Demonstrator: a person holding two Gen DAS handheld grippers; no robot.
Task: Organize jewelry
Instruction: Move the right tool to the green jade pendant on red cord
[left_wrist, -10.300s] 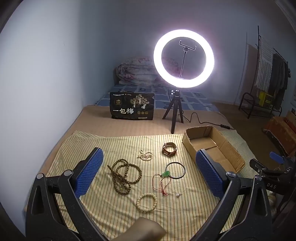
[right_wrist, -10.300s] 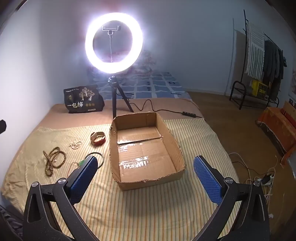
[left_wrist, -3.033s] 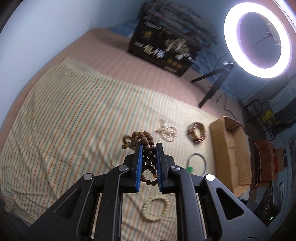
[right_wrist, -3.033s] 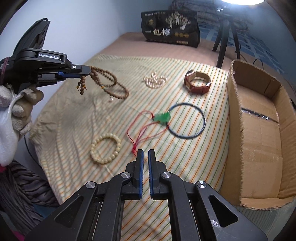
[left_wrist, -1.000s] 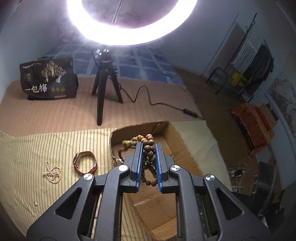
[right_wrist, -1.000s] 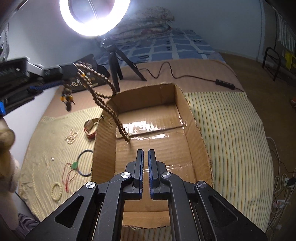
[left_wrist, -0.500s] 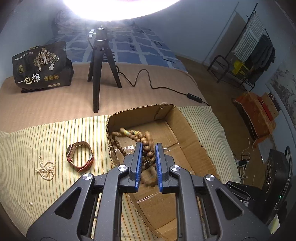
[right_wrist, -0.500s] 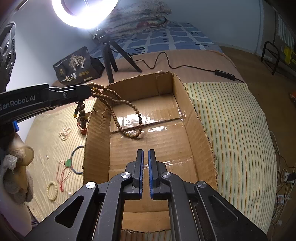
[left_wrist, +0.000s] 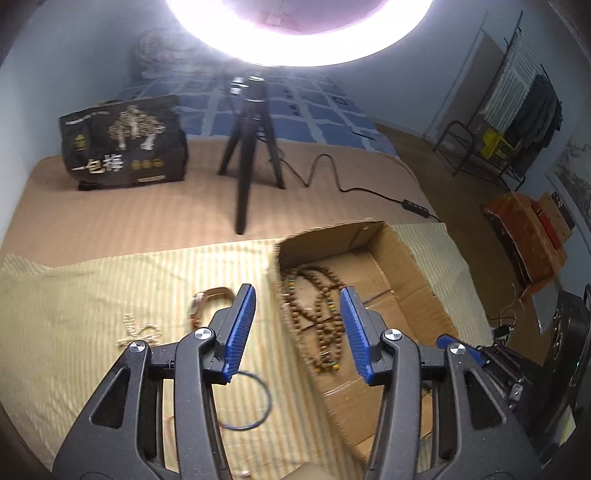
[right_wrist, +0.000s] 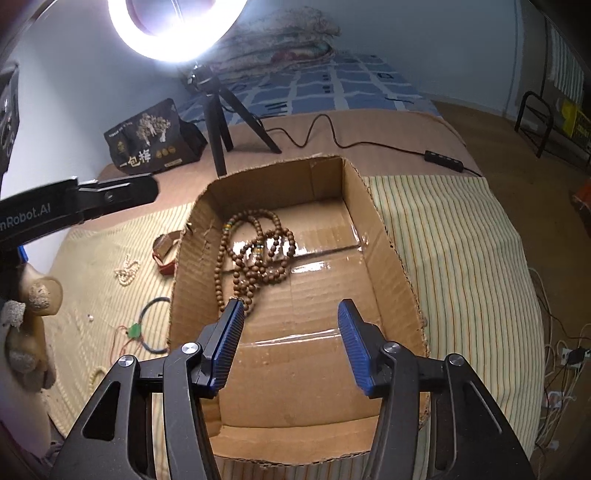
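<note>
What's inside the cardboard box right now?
Only the brown bead necklace, piled in the far left part of the cardboard box. The right gripper covers part of the near floor, so that patch cannot be checked.

Left gripper (left_wrist: 297, 325): jaws wide apart, nothing between the blue pads (left_wrist: 240, 328), pointing forward and down. From the right wrist view it comes in from the left edge as a dark bar, held level. Right gripper (right_wrist: 291, 345): jaws also spread wide, empty, tilted down. Gloved left hand (right_wrist: 26, 332) shows at the left edge, under the left gripper.
</note>
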